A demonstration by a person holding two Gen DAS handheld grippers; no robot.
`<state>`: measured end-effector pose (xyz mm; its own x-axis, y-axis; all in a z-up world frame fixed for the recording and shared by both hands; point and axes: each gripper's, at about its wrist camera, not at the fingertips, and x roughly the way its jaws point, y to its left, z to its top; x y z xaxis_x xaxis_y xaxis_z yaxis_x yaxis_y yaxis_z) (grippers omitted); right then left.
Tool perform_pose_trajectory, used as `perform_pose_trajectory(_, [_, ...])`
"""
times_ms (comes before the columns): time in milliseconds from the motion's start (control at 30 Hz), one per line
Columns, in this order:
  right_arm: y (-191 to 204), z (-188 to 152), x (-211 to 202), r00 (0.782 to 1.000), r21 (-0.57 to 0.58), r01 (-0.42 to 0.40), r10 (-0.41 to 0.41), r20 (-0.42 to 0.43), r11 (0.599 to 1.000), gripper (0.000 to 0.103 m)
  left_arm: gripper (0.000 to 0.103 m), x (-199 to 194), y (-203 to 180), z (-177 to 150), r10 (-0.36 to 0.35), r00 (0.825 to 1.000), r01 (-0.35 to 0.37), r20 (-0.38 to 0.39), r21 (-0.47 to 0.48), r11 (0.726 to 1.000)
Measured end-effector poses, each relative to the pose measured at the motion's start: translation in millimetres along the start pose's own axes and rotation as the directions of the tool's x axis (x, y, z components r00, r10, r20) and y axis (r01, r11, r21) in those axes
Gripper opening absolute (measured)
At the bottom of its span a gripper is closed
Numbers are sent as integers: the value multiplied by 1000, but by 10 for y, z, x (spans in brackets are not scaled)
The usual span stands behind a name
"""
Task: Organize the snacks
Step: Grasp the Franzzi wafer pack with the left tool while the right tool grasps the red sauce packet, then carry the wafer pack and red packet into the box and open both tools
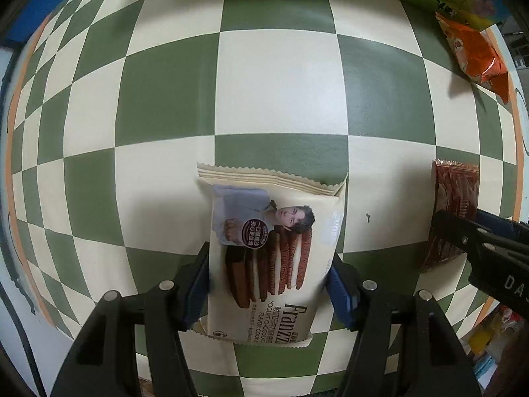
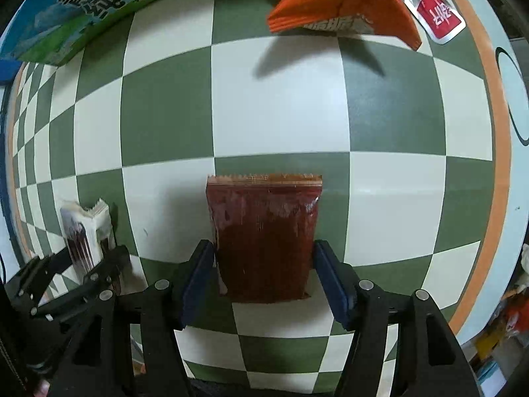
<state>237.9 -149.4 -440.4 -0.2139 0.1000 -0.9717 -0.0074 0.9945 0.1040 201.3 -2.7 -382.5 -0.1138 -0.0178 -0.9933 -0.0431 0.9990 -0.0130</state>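
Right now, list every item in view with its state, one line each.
Left gripper: fingers closed against the sides of the cookie pack.
Cookie pack: sealed, held by its sides over the checkered table.
Right gripper: fingers at the sides of the red snack pouch.
Red snack pouch: sealed, between the fingers.
Orange snack bag: sealed, crumpled, lying on the table.
Milk carton box: at the far edge, closed or open unclear.

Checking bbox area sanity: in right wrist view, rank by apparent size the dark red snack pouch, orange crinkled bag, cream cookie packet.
1-2. Dark red snack pouch and orange crinkled bag: similar; pouch is nearer, bag cropped by frame.
3. Cream cookie packet, partly hidden by the left gripper.
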Motion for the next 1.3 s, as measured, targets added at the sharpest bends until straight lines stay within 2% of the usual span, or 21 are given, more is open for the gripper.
perform_pose_trajectory(200, [199,0,11,997,-46,80,-80,16,996,66,60,6,-102,-82,1,1000,-1,11,-3,1000])
perform_pose_trajectory(300, [307,-45,67,994,-55,107,-106,29,993,63,59,-52,-92,-108,5,1000,-5,17,-6,1000])
perform_pose_trajectory(333, [354,-202,91,994,-55,107,-106,32,993,62,58,-61,-103,-120,10,1000,-10,21,-3,1000])
perform_pose_trajectory(433, [394,-253,109,993,-70,111,-108,44,991,62,57,-109,-155,-137,23,999,-23,27,4,1000])
perform_pose_trajectory(633, [303,-400,-6,996,-73,72,-68,52,995,62,57,-290,-237,-240,-4,998,3,57,9,1000])
perform_pose_trajectory(867, [262,-639,-452,990,-94,12,2,141,995,62,57,-753,-239,-356,-46,990,44,131,15,999])
perform_pose_trajectory(1000, [240,-711,-952,979,-102,-32,52,197,994,62,57,-1072,-200,-393,-84,981,82,175,18,996])
perform_pose_trajectory(1100, [151,-602,-1364,969,-102,-71,93,227,992,62,57,-1370,-198,-384,-116,969,115,218,19,993])
perform_pose_trajectory(1200, [24,-654,-1675,955,-98,-116,138,262,988,62,57,-1679,-219,-314,-148,952,147,269,26,989])
perform_pose_trajectory(1300, [-18,-596,-1938,938,-100,-152,176,300,983,62,57,-1949,-253,-116,-173,936,173,306,29,985])
